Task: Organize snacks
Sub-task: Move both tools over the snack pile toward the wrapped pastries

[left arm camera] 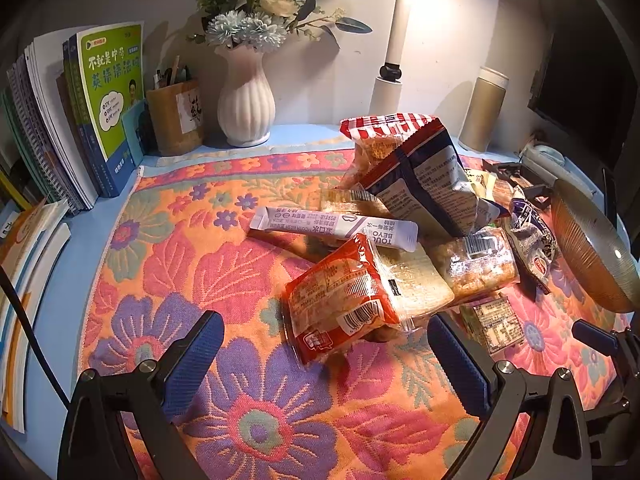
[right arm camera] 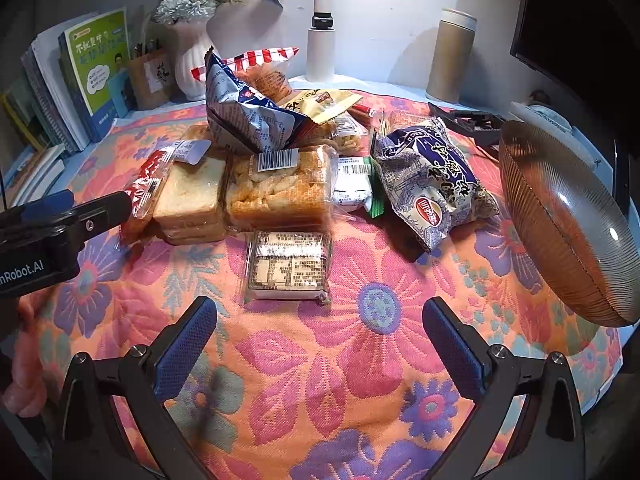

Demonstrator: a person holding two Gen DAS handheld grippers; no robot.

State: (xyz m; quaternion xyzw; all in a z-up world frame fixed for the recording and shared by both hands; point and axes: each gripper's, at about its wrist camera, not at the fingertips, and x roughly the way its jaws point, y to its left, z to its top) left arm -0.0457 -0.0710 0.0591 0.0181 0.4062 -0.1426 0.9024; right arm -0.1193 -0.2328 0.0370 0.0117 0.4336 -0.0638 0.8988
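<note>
Left wrist view shows our left gripper point(left arm camera: 324, 364) with jaws spread wide and empty, and the red-wrapped snack pack point(left arm camera: 344, 296) lies just ahead between them on the floral cloth point(left arm camera: 224, 280) covering the table. Its long axis runs diagonally from near-left to far-right, so we judge a slight wrist turn is needed before closing. Our right gripper point(right arm camera: 320, 348), jaws also wide and empty, faces the flat clear pack point(right arm camera: 289, 266) ahead. A ribbed bowl point(right arm camera: 568, 216) stands tilted at the right.

White sachet point(left arm camera: 334, 229): "TOUCH BEYO"; left hand-held gripper point(right arm camera: 60, 232) body: "nRobot.AI"
</note>
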